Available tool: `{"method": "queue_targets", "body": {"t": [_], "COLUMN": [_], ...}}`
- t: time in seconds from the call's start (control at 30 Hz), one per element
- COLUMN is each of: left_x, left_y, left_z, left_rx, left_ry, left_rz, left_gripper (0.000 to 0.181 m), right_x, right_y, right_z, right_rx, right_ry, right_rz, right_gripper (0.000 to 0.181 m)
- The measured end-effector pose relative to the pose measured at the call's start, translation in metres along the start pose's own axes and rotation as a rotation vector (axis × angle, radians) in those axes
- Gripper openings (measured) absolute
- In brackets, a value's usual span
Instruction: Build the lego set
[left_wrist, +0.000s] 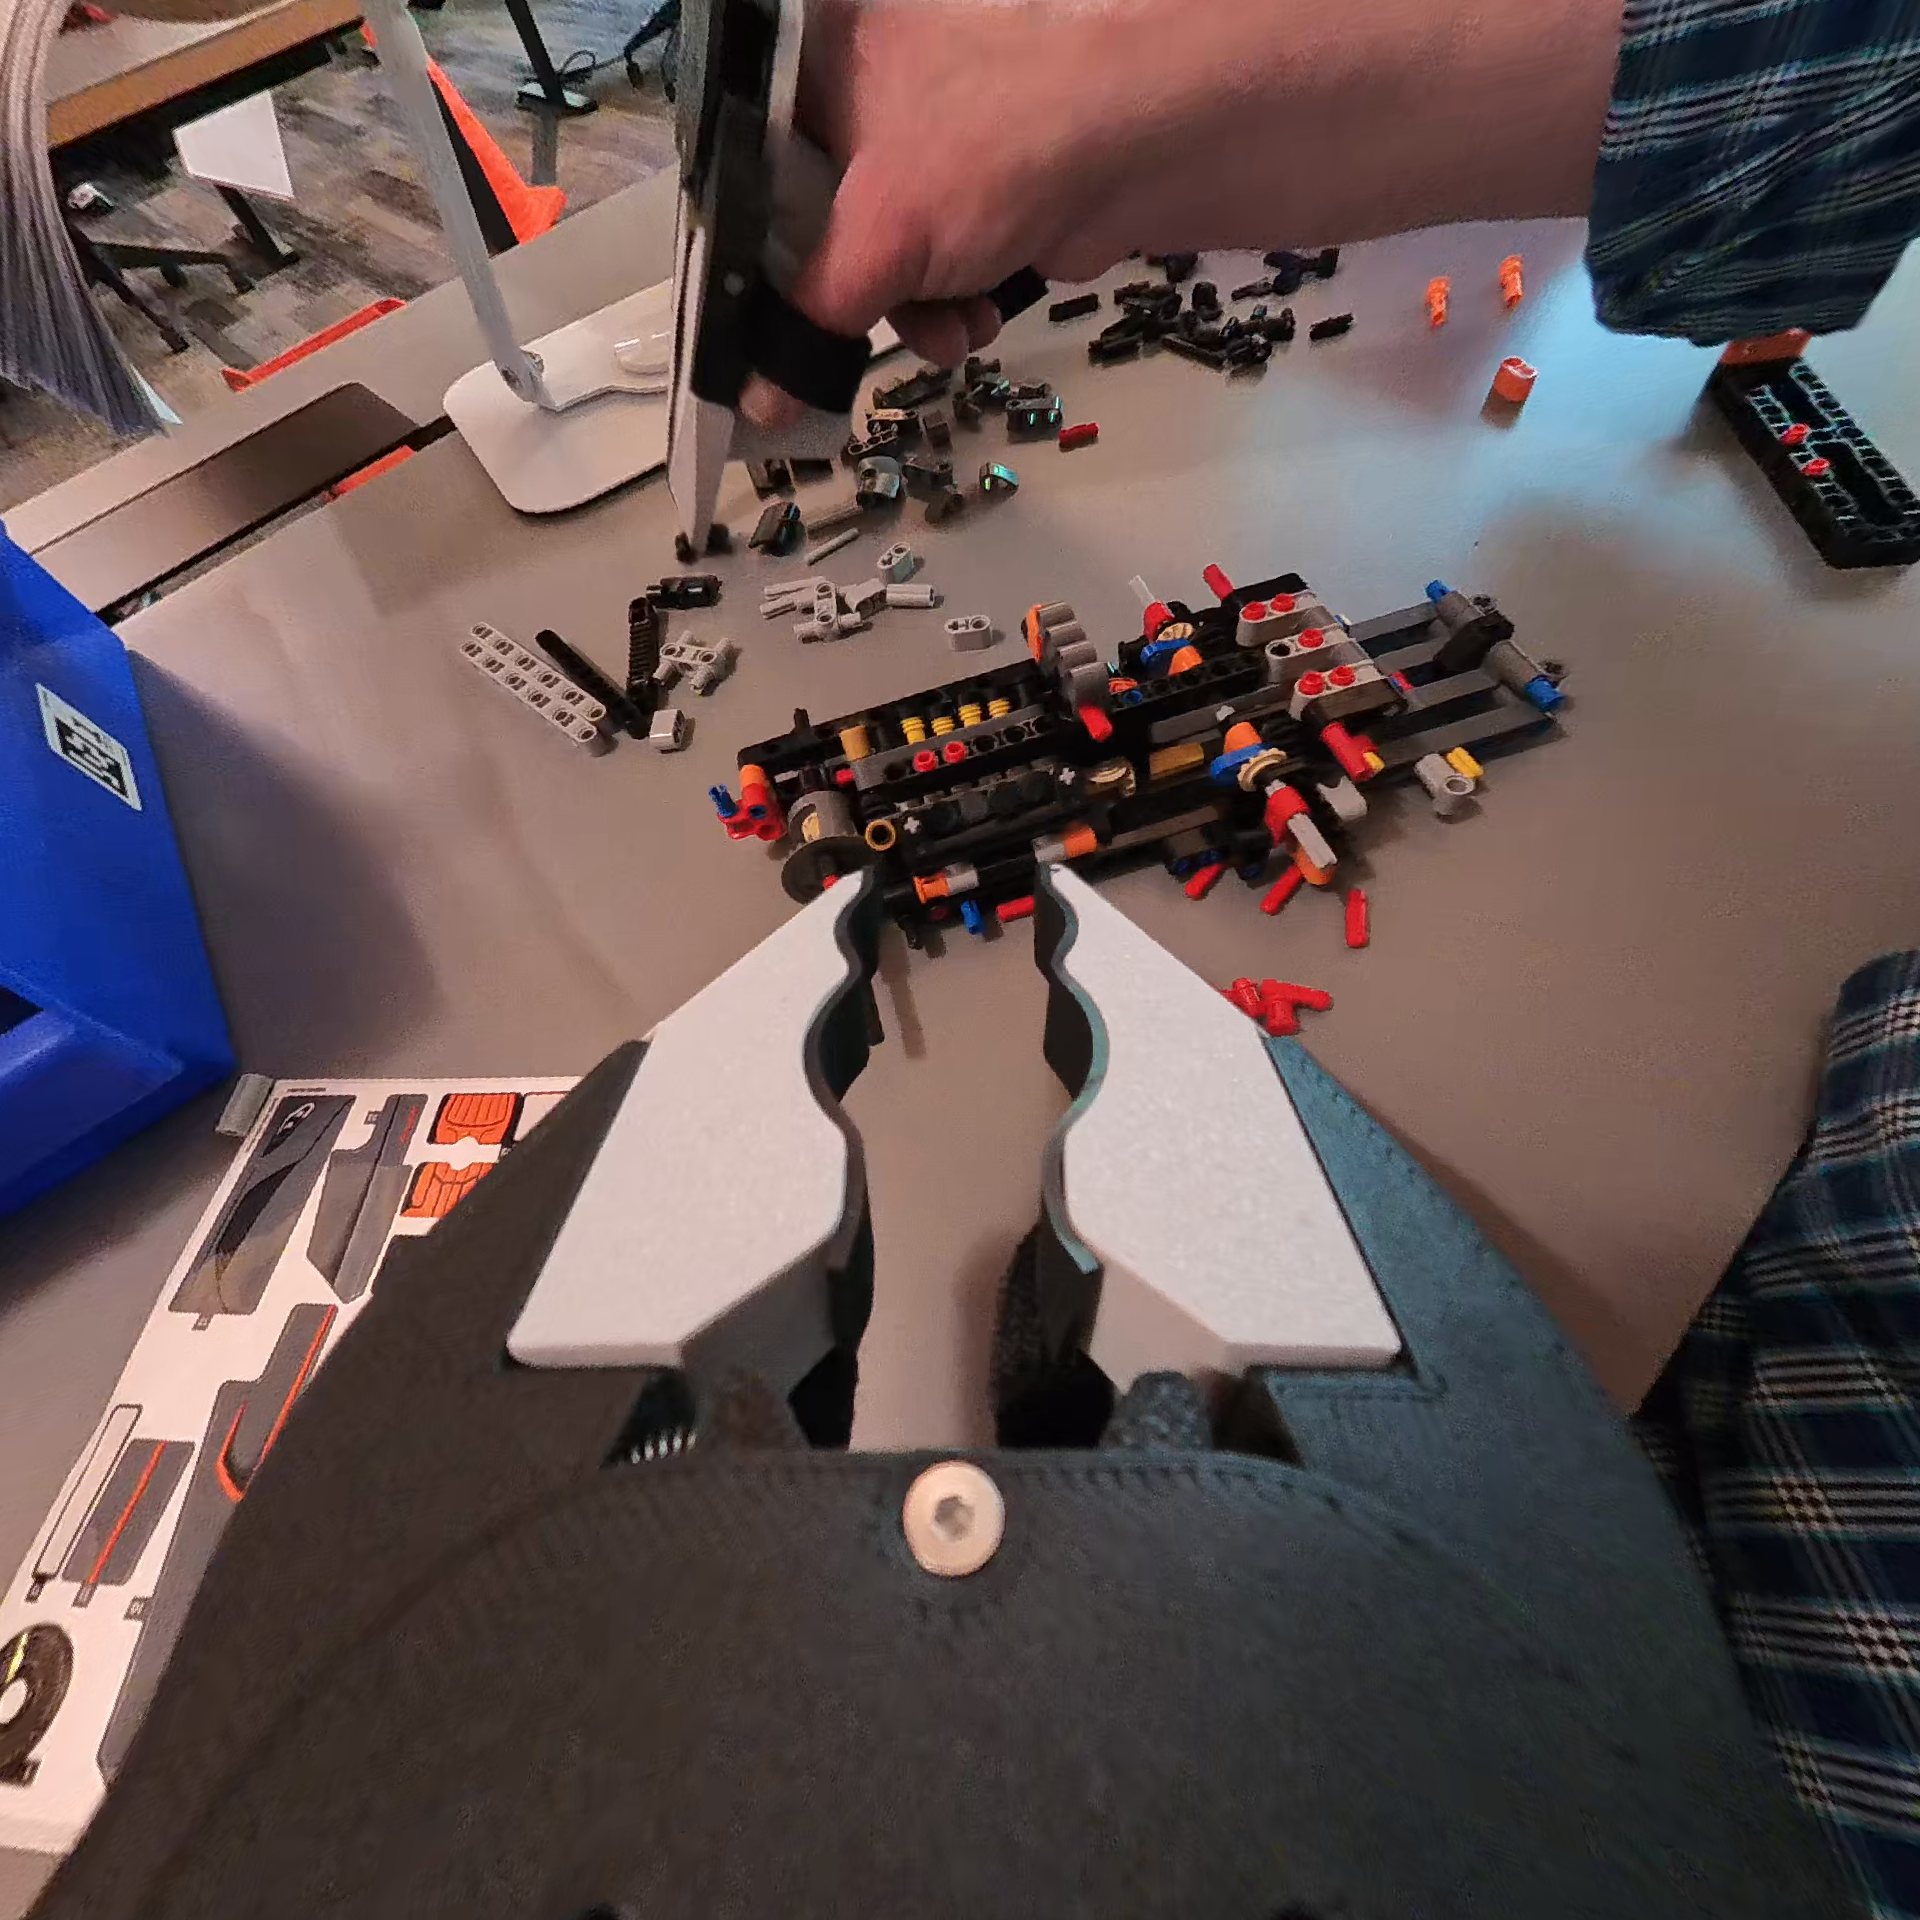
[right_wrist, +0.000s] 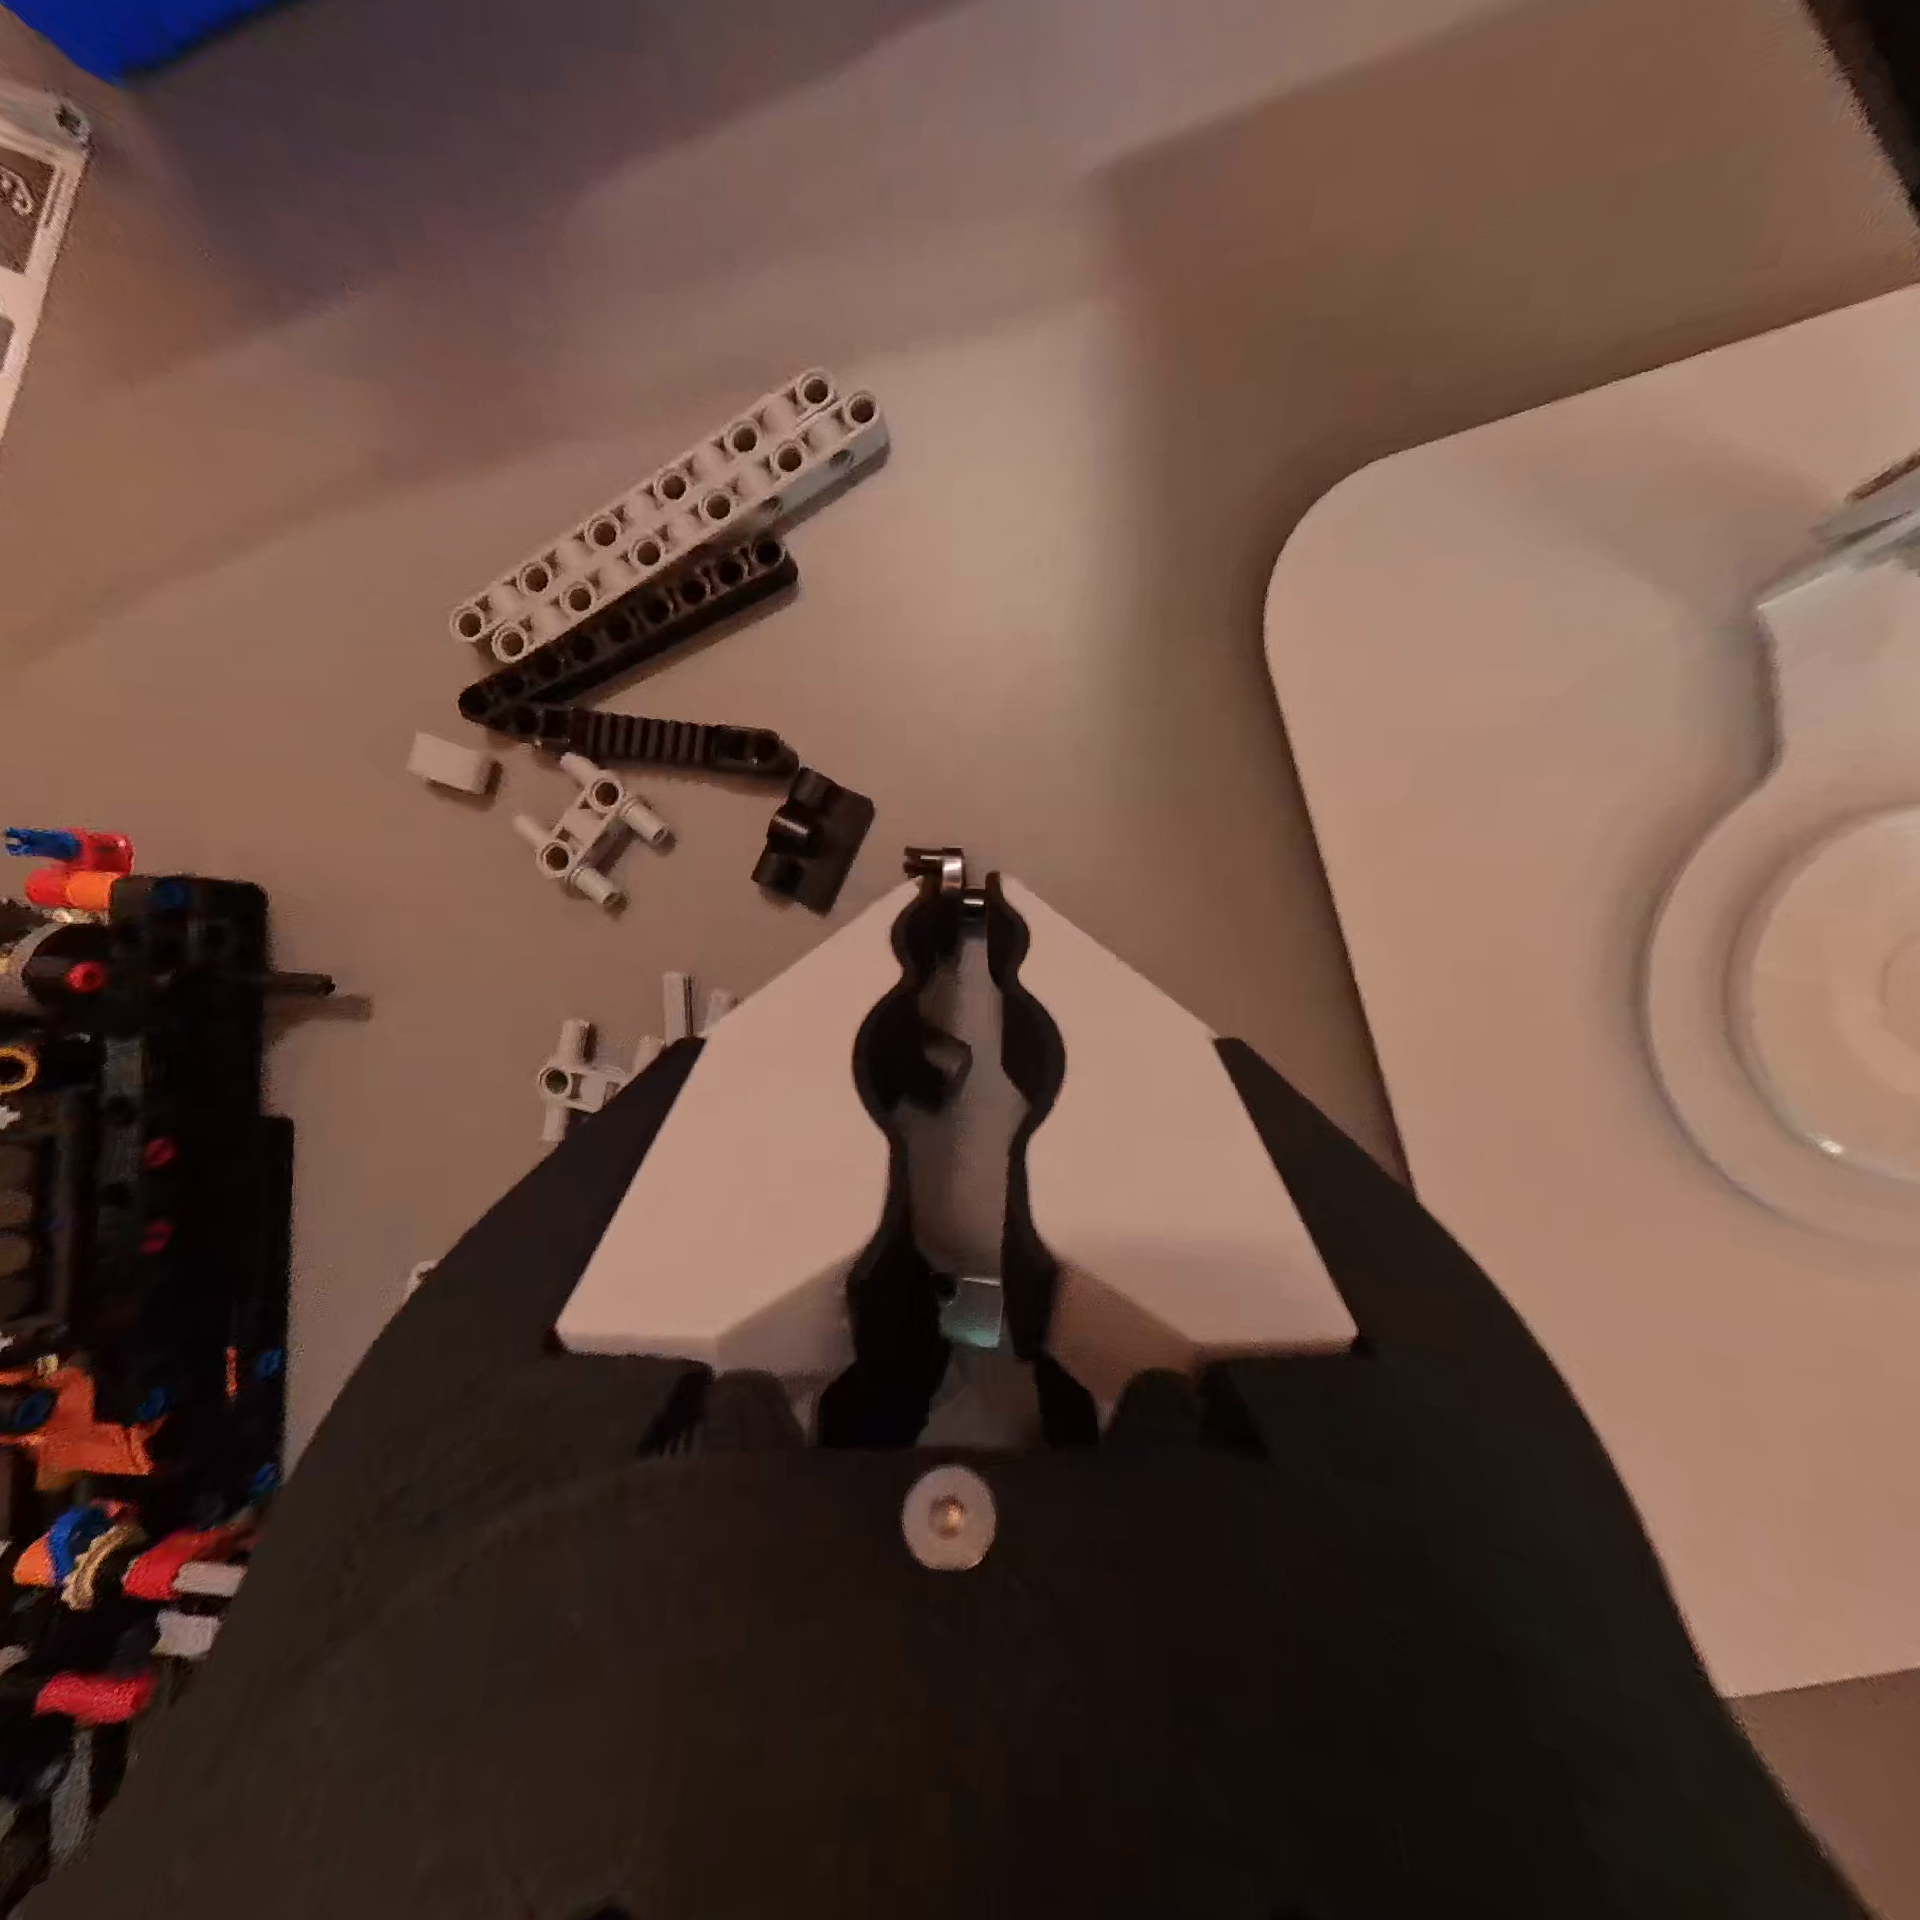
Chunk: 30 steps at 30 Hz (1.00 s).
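The long black lego model (left_wrist: 1091, 748), with red, orange, yellow and blue parts, lies on the grey table (left_wrist: 416, 883). My left gripper (left_wrist: 956, 883) is shut on the model's near edge, and a black section fills the space between its fingertips. My right gripper (right_wrist: 951, 888) is shut on a small black and silver-grey lego piece (right_wrist: 940, 868), held at the very tips just above the table. The left wrist view shows the right gripper (left_wrist: 698, 540) pointing down beside the loose parts, held by a hand (left_wrist: 1039, 156). The model's end shows at the left edge of the right wrist view (right_wrist: 135, 1143).
Loose grey beams (right_wrist: 675, 509), a black toothed beam (right_wrist: 665, 743) and a black flat part (right_wrist: 816, 842) lie near the right gripper. A white lamp base (right_wrist: 1558, 935) stands to its right. A blue bin (left_wrist: 83, 883), a sticker sheet (left_wrist: 260, 1247) and a black frame (left_wrist: 1818, 457) lie around the table.
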<state>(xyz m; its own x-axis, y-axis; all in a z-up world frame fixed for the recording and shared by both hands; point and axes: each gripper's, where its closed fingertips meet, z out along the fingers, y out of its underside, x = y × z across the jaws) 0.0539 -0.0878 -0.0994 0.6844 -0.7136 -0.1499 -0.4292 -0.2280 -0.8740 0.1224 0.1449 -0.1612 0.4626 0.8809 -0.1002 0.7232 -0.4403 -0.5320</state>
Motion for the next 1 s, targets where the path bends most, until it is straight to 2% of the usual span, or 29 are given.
{"method": "queue_targets", "body": {"t": [0.17, 0.27, 0.47, 0.67, 0.83, 1.0], "left_x": [0.001, 0.001, -0.001, 0.008, 0.025, 0.050], "left_y": [0.000, -0.001, -0.010, -0.042, -0.070, -0.100], "left_z": [0.002, 0.002, 0.002, 0.011, 0.028, 0.051], "left_rx": [-0.002, 0.000, 0.013, 0.067, 0.087, 0.122], "left_ry": [0.004, 0.000, -0.033, -0.006, 0.045, 0.130], "left_rz": [0.005, 0.009, 0.023, 0.057, 0.136, 0.107], "left_gripper": [0.029, 0.029, 0.031, 0.035, 0.035, 0.037], "right_x": [0.000, -0.007, -0.033, -0.074, -0.089, -0.101], "right_y": [0.001, 0.002, 0.014, 0.037, 0.070, 0.091], "right_z": [-0.001, -0.013, -0.076, -0.143, -0.173, -0.206], "right_rx": [0.001, 0.026, 0.133, 0.315, 0.343, 0.428], "right_ry": [0.003, -0.014, -0.061, -0.187, -0.143, -0.048], "right_rz": [-0.038, -0.053, -0.086, -0.035, -0.027, -0.047], "right_gripper": [0.005, 0.004, 0.005, 0.005, 0.005, 0.005]}}
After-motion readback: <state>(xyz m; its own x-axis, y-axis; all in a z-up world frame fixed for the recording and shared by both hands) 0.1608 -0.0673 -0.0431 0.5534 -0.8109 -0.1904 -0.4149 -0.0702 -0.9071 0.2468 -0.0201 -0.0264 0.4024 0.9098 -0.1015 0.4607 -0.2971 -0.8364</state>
